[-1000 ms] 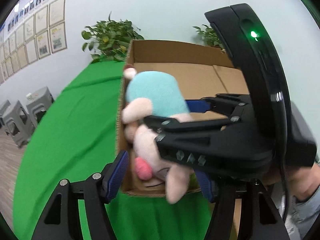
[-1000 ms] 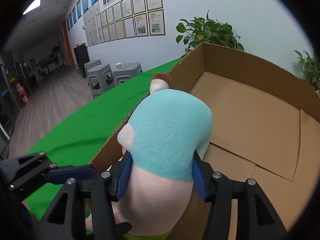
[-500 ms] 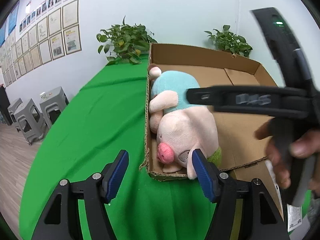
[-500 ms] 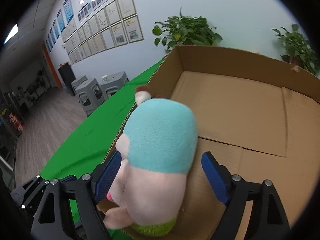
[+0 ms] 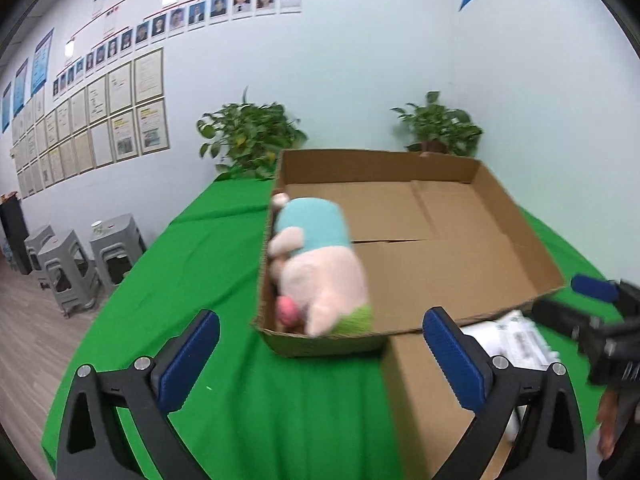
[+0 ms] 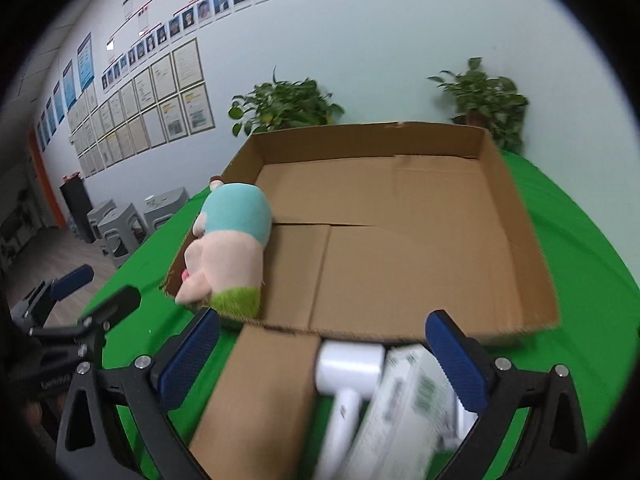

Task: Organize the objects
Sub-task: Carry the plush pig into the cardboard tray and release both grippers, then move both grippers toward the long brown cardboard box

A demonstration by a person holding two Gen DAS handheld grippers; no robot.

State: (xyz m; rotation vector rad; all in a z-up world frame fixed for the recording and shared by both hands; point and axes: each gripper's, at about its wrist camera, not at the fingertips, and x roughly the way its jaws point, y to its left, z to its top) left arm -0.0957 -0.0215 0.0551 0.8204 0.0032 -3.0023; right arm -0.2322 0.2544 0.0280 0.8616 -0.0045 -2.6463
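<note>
Left hand-held gripper (image 5: 320, 344): jaws opening to full width, nothing between the blue pads; it hangs over the green counter (image 5: 208, 264), just short of the box's near-left corner.
Plush toy (image 5: 316, 268): lies on its side inside the cardboard box (image 5: 516, 232), hard against the left wall at the near-left corner, clear of both grippers.
Plush axis: its long axis runs along the left wall, front to back; the green-trimmed end and pink snout point at the near edge, the teal-clad end and small brown-tipped foot point toward the back wall.
Box: most of the floor to the right of the toy looks bare cardboard.
Right hand-held gripper (image 6: 320, 354): jaws also opening wide, gripping nothing; beneath it sit a white handled item (image 6: 348, 376) and a white printed carton (image 6: 404, 408), outside the box's near wall.
Step in hand, as I judge it: release finished, pull clear, then fetch the next item.
Doing it well: withdraw both grippers without brushing the toy or the low near wall; take the white items one at a time, and set them to the toy's right, long sides parallel to it.
</note>
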